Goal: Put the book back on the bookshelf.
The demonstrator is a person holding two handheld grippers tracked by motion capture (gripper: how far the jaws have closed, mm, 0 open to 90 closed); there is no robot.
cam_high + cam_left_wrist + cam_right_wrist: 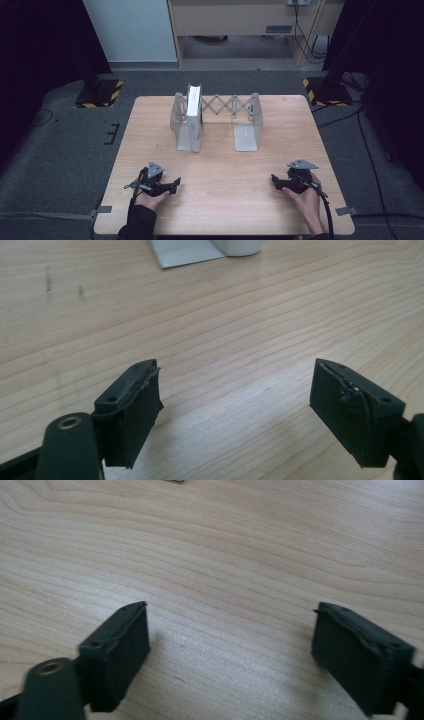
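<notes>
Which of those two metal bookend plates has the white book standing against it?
The left plate of the expanding rack: the white book stands upright against it. The right plate, joined by the scissor lattice, has nothing beside it.

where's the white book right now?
In the high view the white book stands upright at the table's far side, against the left end of the expanding metal bookend rack, beyond the left gripper.

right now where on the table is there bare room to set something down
The widest free patch is the bare wood between the left gripper and right gripper, running up to the expandable metal book rack. Side strips flank the rack. The rack's left end is crowded, a white book standing there.
</notes>
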